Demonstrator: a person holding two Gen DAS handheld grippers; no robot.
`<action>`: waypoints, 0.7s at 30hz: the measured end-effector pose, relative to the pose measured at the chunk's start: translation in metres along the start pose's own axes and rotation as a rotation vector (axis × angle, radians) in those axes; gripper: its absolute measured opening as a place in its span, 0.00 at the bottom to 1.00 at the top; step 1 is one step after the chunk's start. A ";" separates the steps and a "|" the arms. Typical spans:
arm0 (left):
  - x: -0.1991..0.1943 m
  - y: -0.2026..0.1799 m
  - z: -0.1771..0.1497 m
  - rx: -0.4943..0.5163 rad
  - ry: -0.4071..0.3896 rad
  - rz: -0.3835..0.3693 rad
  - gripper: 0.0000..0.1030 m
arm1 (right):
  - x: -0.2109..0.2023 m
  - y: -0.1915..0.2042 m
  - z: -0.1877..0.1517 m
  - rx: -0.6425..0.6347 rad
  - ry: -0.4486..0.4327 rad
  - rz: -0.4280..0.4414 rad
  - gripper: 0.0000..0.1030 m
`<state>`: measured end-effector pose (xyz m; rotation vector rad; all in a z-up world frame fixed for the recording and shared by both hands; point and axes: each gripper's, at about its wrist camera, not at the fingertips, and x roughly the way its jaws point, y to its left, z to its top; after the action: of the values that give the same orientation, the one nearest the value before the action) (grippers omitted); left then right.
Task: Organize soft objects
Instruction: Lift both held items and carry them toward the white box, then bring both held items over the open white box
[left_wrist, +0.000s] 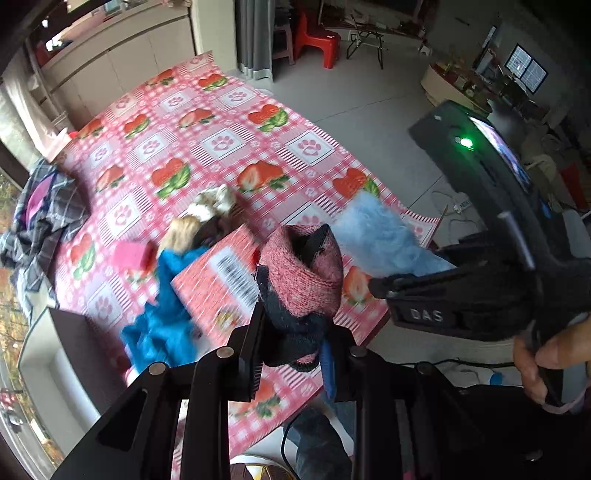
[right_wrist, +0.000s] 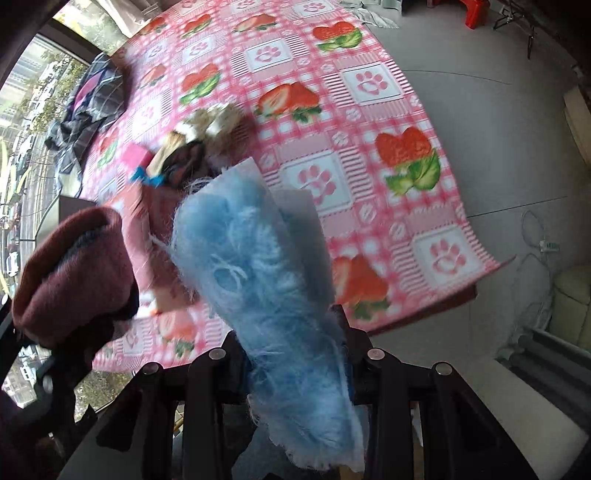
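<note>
Pink-and-navy knit sock (left_wrist: 303, 280): bunched into a roll, it is sitting pinched between the jaws of the left gripper (left_wrist: 295, 354), which are nearly closed on its dark lower end; the pink cuff is standing up past the fingertips.
Pale blue fuzzy cloth (right_wrist: 266, 280): it is hanging clamped in the right gripper (right_wrist: 295, 365), whose jaws are pressing on it a little apart, the fabric running out ahead of the fingers and trailing back under them.
Right gripper seen from the left: it is hovering just right of the sock, a bare hand (left_wrist: 543, 358) wrapping its handle and a green light (left_wrist: 466, 142) glowing on its body.
Pink box (left_wrist: 218, 280): it is lying just beyond the left fingertips, a barcode label facing up, its picture blurred.
Bright blue fleece (left_wrist: 162, 321): it is spilling off the left side of that box.
Small pile beyond the box: a hot-pink piece (left_wrist: 133, 256), a tan piece (left_wrist: 183, 230) and a cream bundle (left_wrist: 216, 201) are crowding together.
Strawberry-and-paw-print cloth (left_wrist: 221, 122): it is covering the table under everything.
Plaid garment (left_wrist: 44, 218): it is lying crumpled at the far left edge.
Red plastic stools (left_wrist: 317, 35): they are standing on the floor well beyond the table.
</note>
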<state>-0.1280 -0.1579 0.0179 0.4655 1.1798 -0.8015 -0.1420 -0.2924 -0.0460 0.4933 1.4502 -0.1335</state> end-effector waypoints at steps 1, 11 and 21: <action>-0.003 0.004 -0.005 -0.007 -0.004 0.005 0.28 | -0.001 0.008 -0.005 -0.008 -0.007 0.001 0.35; -0.037 0.068 -0.049 -0.172 -0.065 0.084 0.28 | -0.020 0.083 -0.022 -0.157 -0.085 -0.007 0.35; -0.065 0.140 -0.100 -0.414 -0.111 0.165 0.28 | -0.026 0.167 -0.019 -0.376 -0.103 -0.023 0.35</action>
<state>-0.0956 0.0225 0.0342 0.1702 1.1501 -0.4193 -0.0990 -0.1409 0.0189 0.1598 1.3411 0.0946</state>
